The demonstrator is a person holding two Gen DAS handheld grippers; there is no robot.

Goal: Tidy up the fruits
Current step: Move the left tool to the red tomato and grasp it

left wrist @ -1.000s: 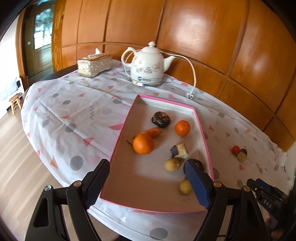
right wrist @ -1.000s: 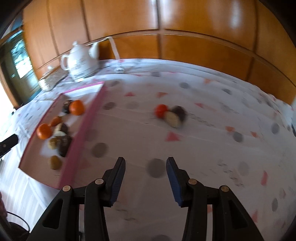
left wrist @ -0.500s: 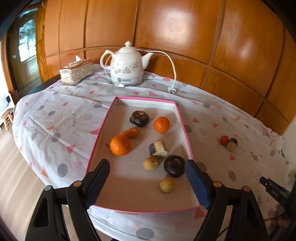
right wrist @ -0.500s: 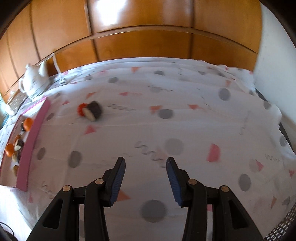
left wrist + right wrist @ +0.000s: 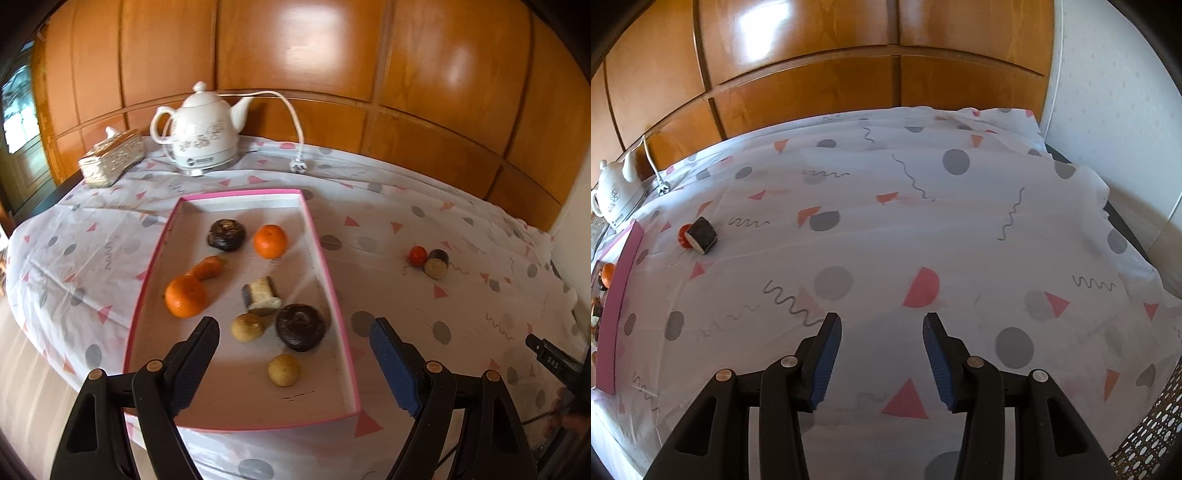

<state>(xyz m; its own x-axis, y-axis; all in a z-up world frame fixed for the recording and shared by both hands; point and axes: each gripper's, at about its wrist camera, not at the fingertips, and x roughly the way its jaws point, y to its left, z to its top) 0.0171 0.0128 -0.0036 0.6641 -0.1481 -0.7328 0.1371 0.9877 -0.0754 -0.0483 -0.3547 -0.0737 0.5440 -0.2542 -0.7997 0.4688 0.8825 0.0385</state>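
Two oranges (image 5: 270, 240) sit in my pink-rimmed tray (image 5: 330, 280), the second orange (image 5: 184, 295) nearer its left wall, with a small carrot-like piece (image 5: 207, 267) touching it. Around them lie two dark round items (image 5: 226, 234), a cut roll (image 5: 260, 294) and two tan balls (image 5: 247, 326). My left gripper (image 5: 291, 356) hovers over the tray's near end, fingers spread wide and holding nothing. Out on the cloth-covered surface (image 5: 960, 229), well right of the tray, a small red fruit (image 5: 685, 236) touches a dark roll (image 5: 703, 235). My right gripper (image 5: 882, 360) hangs above bare cloth, fingers apart with nothing between them. A white kettle (image 5: 201, 138) and tissue box (image 5: 110, 158) stand behind the tray.
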